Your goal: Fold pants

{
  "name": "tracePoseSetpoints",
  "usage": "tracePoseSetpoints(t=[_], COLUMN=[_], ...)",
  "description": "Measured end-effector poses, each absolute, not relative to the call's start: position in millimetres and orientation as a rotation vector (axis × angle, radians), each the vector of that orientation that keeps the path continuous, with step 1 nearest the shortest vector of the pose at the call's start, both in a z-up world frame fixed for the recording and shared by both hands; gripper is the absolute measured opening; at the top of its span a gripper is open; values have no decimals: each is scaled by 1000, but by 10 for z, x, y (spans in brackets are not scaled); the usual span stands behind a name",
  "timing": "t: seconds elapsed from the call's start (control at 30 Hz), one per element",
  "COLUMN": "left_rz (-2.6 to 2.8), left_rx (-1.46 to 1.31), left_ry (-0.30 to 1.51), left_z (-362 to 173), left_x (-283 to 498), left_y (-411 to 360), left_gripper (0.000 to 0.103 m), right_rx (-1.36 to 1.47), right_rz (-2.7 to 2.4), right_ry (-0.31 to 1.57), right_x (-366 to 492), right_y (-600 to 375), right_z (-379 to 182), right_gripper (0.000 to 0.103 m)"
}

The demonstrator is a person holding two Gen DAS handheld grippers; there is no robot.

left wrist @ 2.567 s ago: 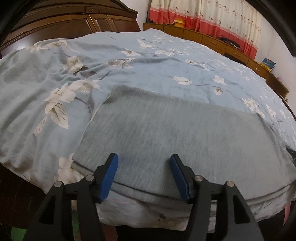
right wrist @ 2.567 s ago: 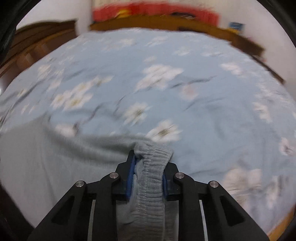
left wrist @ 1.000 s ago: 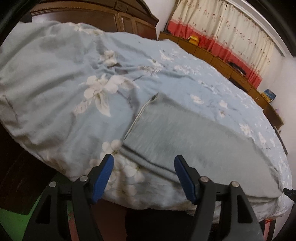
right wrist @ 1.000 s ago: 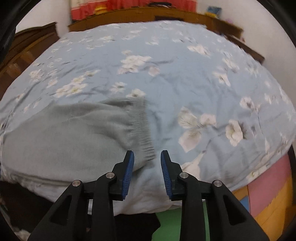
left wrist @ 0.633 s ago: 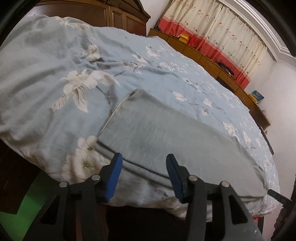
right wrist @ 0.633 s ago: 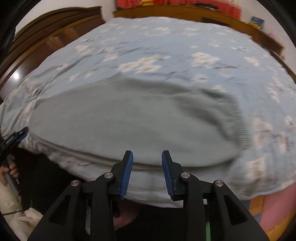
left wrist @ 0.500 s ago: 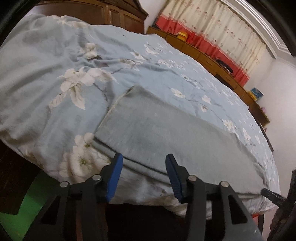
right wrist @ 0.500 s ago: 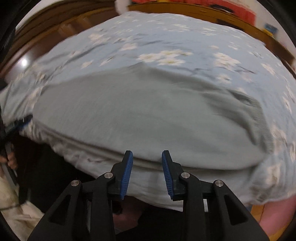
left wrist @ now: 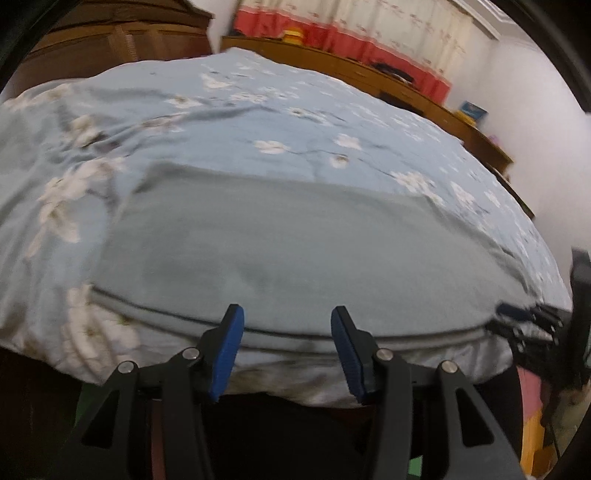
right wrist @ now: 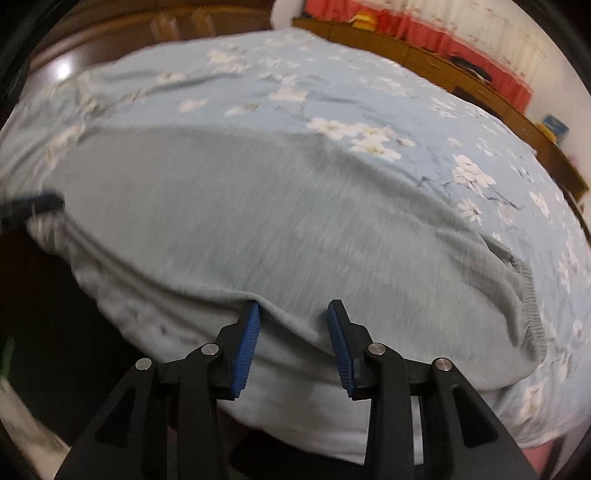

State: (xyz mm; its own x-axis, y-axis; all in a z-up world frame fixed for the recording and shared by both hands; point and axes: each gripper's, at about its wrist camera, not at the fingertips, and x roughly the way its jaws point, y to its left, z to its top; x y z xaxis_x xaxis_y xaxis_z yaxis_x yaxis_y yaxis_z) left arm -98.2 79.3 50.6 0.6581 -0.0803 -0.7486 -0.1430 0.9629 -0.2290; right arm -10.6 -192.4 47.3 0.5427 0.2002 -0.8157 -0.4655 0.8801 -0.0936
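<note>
Grey pants [left wrist: 295, 254] lie folded lengthwise along the near edge of a bed with a light blue floral sheet [left wrist: 288, 122]. The left gripper [left wrist: 286, 347] is open and empty, just short of the near edge of the pants. The right gripper [right wrist: 293, 341] is open, its blue pads on either side of the near fabric edge of the pants [right wrist: 280, 214]. The ribbed elastic waistband [right wrist: 528, 295] lies at the right in the right wrist view. The other gripper shows at the right edge of the left wrist view [left wrist: 532, 321].
A dark wooden headboard [left wrist: 110, 40] stands at the far left. A low wooden cabinet [left wrist: 388, 81] runs under red-and-cream curtains [left wrist: 369, 22] behind the bed. Green and pink floor mats show below the bed edge.
Both grippers have swung to face the middle of the pants' near edge. The right gripper has moved close, so its pads now flank the fabric edge. Both stay open.
</note>
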Motion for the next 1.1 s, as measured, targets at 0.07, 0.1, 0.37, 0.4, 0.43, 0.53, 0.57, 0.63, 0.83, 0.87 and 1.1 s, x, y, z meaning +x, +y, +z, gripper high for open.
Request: tracePoseSetpoints(t=[0.07, 0.1, 0.37, 0.4, 0.43, 0.53, 0.57, 0.63, 0.83, 0.87, 1.1], left_rz=[9, -4, -149, -154, -156, -151, -149, -141, -109, -112, -175], left_rx=[-245, -227, -170, -161, -141, -71, -48, -18, 17, 18, -25], left_ry=[861, 865, 871, 872, 872, 854, 848, 847, 798, 793, 818], left_z=[503, 496, 468, 463, 460, 455, 443, 411, 383, 397, 404], left_x=[-956, -946, -922, -912, -902, -851, -815, -748, -677, -684, -819], left_y=[674, 611, 218, 184, 136, 18, -16, -57, -105, -105, -35], left_gripper=[51, 51, 57, 57, 57, 58, 58, 58, 42, 21, 7], right_rx=[-248, -214, -8, -1, 2, 2, 3, 9, 61, 60, 89], right_rz=[420, 430, 474, 476, 479, 480, 477, 472, 477, 478, 487], right_ry=[917, 921, 919, 916, 914, 916, 922, 929, 917, 919, 938], right_x=[-66, -48, -21, -21, -23, -32, -30, -36, -105, -120, -199], right_y=[-1925, -1932, -2069, -2072, -2069, -2061, -2062, -2059, -2126, -2132, -2147], right_z=[474, 470, 565, 576, 583, 567, 548, 522, 502, 496, 406], right_gripper=[36, 31, 13, 13, 12, 9, 8, 7, 5, 5, 5])
